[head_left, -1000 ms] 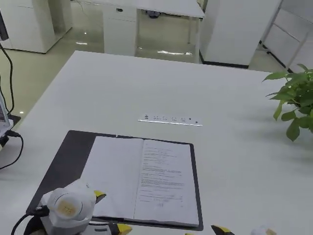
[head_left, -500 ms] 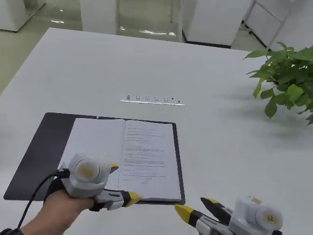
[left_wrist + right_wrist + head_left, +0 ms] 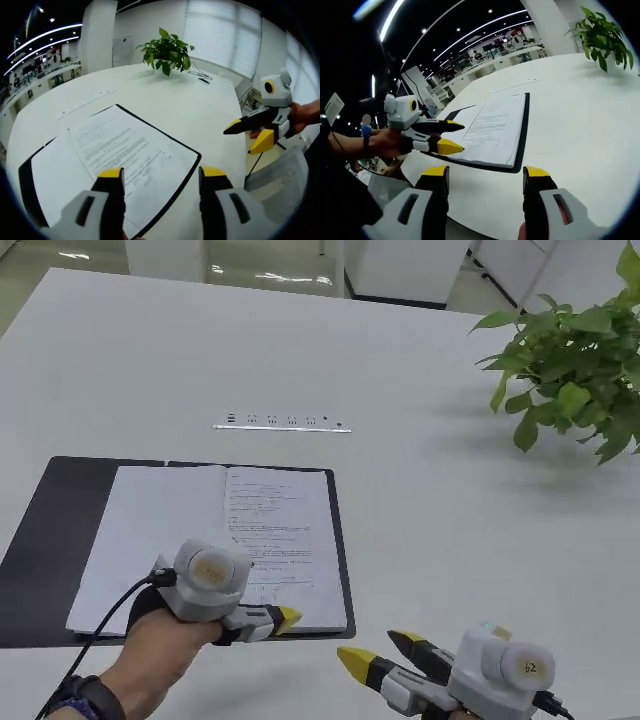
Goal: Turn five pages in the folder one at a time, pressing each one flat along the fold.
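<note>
Spanning the head view: a wide, smooth white desk, standing in a bright room with a glossy pale floor and white furniture beyond its far edge. Ceiling light strips are showing in the right gripper view. A slim silver socket strip is sitting flush in the desk's middle. A green leafy plant is standing at the far right. A black folder is lying open near the front left, its white printed right-hand page lying flat. The left gripper is hovering over that page's lower corner, fingers spread apart and holding nothing. The right gripper is hovering just off the folder's near right corner, fingers parted and empty. Against a second ago, the folder is showing the same spread, while the left gripper is now reaching over the right page rather than the left.
</note>
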